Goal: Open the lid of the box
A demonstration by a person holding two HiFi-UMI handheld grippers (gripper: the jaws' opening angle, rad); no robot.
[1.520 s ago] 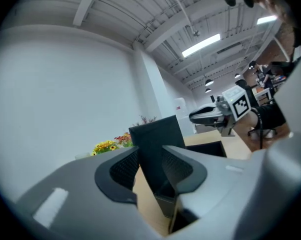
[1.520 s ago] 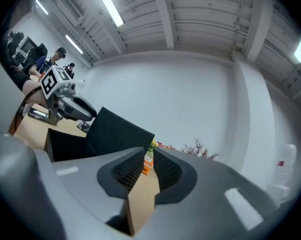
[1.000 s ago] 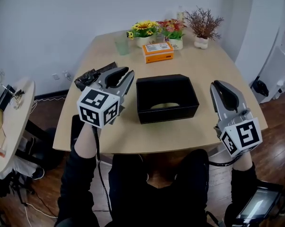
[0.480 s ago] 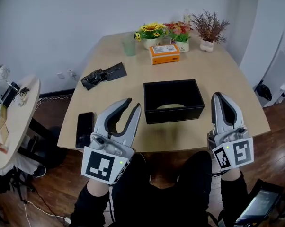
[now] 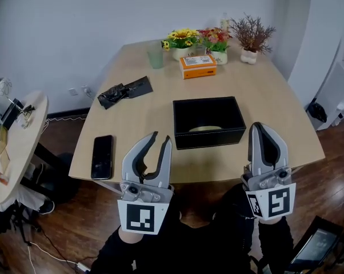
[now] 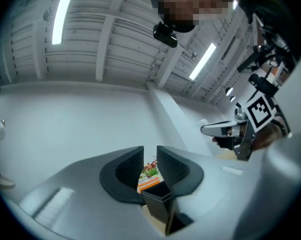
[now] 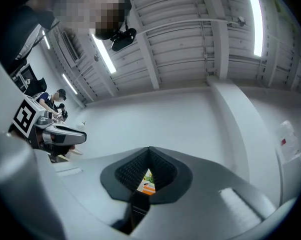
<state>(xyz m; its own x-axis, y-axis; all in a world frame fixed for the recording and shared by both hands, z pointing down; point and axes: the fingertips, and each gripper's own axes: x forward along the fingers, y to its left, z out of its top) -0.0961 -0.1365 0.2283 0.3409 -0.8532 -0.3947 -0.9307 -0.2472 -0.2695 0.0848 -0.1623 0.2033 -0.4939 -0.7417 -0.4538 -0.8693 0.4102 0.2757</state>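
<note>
Before the box (image 5: 209,137), left gripper (image 5: 162,136) (parted, empty) and right gripper (image 5: 259,126) (clenched) have retreated

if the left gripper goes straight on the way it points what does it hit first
Probably the black box, near corner first: it shows between the open jaws of the left gripper. Depth is unclear.

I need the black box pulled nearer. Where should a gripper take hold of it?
Probably the top rim of the black box on its near wall, coming from above with one jaw inside and one outside. It stands open-topped with thin upright walls, and that wall faces the grippers.
</note>
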